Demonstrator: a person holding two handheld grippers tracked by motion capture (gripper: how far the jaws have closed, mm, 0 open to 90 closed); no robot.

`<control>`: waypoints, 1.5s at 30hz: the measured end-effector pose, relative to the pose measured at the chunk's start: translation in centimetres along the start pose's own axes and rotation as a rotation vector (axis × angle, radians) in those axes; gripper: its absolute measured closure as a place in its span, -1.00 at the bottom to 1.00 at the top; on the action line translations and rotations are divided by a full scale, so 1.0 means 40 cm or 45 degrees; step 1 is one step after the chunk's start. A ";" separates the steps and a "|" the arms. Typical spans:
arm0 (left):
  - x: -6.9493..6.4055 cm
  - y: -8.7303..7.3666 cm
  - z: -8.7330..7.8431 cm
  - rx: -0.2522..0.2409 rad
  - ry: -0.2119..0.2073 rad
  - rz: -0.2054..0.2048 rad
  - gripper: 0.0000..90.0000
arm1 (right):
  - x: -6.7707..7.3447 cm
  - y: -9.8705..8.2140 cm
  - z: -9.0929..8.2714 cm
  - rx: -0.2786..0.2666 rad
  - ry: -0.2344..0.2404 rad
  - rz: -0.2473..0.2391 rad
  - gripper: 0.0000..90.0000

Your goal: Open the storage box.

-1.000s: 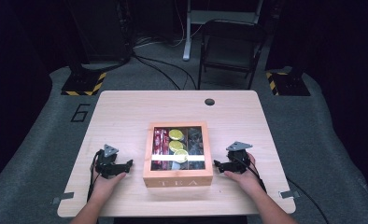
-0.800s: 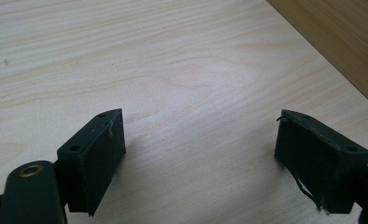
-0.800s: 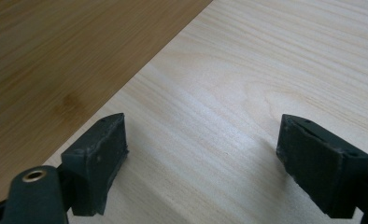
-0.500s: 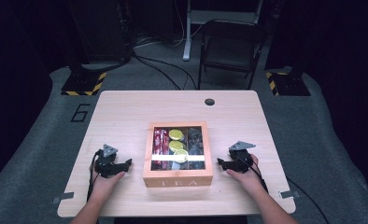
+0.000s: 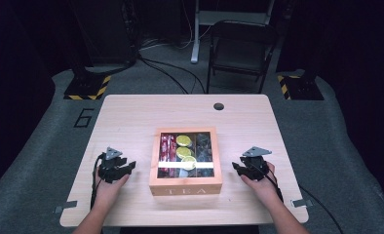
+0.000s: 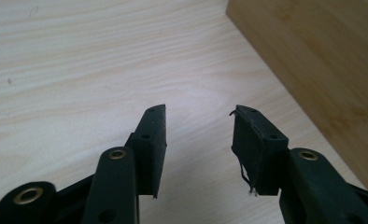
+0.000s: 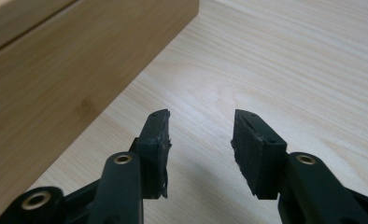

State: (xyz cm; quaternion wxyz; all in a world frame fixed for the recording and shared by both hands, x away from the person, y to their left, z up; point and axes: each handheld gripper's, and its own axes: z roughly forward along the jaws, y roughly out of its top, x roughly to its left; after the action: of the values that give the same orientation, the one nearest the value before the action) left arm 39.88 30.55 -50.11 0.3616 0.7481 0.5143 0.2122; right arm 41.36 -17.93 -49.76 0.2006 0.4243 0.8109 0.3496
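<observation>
A wooden tea box with a glass lid stands at the table's middle, with tea packets and yellow rounds visible inside. My left gripper rests left of the box and points at its side wall. My right gripper sits right of the box, facing its other wall. Both have just been closing their jaws. In the gripper views the left gripper and the right gripper each still show a gap with only bare tabletop between the pads.
The light wooden table has a small dark cable hole near its far edge. A folding chair stands behind the table, and yellow-black striped stand bases sit on the grey floor.
The right gripper has lifted slightly off the table. Both pairs of jaws look narrower than before. The tea box has not moved.
</observation>
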 end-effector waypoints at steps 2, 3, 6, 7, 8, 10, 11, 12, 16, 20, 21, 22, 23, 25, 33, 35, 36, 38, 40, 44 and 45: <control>-0.006 0.005 -0.006 -0.007 -0.010 0.010 0.24 | 0.004 0.002 -0.008 -0.006 0.013 -0.016 0.28; -0.010 0.007 -0.008 -0.007 -0.011 0.015 0.26 | 0.007 0.004 -0.011 -0.009 0.013 -0.012 0.28; -0.021 0.011 -0.014 0.008 0.004 0.051 0.34 | 0.006 0.009 -0.027 -0.017 0.031 -0.031 0.31; -0.025 0.013 -0.017 0.009 -0.011 0.050 0.34 | 0.008 0.009 -0.032 -0.026 0.031 -0.022 0.33; -0.025 0.013 -0.017 0.009 -0.011 0.050 0.34 | 0.008 0.009 -0.032 -0.026 0.031 -0.022 0.33; -0.032 0.014 -0.022 0.002 -0.040 0.047 0.34 | 0.010 0.011 -0.041 -0.033 0.047 -0.010 0.36; -0.036 0.015 -0.025 -0.002 -0.049 0.050 0.34 | 0.008 0.012 -0.043 -0.031 0.050 -0.019 0.37; -0.041 0.017 -0.029 -0.004 -0.056 0.052 0.34 | 0.008 0.014 -0.048 -0.023 0.062 -0.024 0.39; -0.056 0.025 -0.045 -0.001 -0.072 0.048 0.41 | 0.007 0.033 -0.072 -0.032 0.077 -0.030 0.39; -0.065 0.031 -0.054 -0.003 -0.078 0.047 0.47 | 0.012 0.059 -0.105 -0.040 0.084 -0.051 0.47; -0.065 0.033 -0.057 0.004 -0.096 0.061 0.48 | 0.014 0.064 -0.111 -0.044 0.083 -0.057 0.49; -0.068 0.034 -0.060 -0.005 -0.104 0.060 0.50 | 0.016 0.070 -0.118 -0.039 0.091 -0.067 0.50; -0.070 0.036 -0.063 -0.006 -0.119 0.063 0.52 | 0.019 0.074 -0.123 -0.047 0.092 -0.065 0.51; -0.075 0.039 -0.071 -0.018 -0.130 0.061 0.56 | 0.024 0.083 -0.133 -0.035 0.106 -0.074 0.54; -0.086 0.050 -0.094 -0.066 -0.180 0.031 0.72 | 0.051 0.094 -0.173 -0.091 0.154 -0.063 0.66; -0.085 0.051 -0.096 -0.062 -0.186 0.029 0.74 | 0.057 0.093 -0.182 -0.103 0.163 -0.063 0.67; -0.085 0.051 -0.096 -0.062 -0.186 0.029 0.76 | 0.057 0.093 -0.182 -0.103 0.163 -0.063 0.67; -0.084 0.050 -0.096 -0.059 -0.181 0.030 0.79 | 0.063 0.092 -0.194 -0.107 0.168 -0.069 0.71; -0.082 0.050 -0.096 -0.057 -0.181 0.023 0.83 | 0.066 0.092 -0.201 -0.117 0.180 -0.065 0.74; -0.081 0.052 -0.103 -0.068 -0.176 0.037 0.86 | 0.072 0.088 -0.209 -0.110 0.207 -0.071 0.76; -0.082 0.053 -0.106 -0.069 -0.169 0.037 0.87 | 0.076 0.086 -0.208 -0.121 0.212 -0.068 0.78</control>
State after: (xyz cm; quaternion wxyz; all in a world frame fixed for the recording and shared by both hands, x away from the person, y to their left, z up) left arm 37.02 28.46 -45.60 0.4120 0.7578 0.4724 0.1812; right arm 36.35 -17.35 -41.68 0.1616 0.3618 0.8184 0.4162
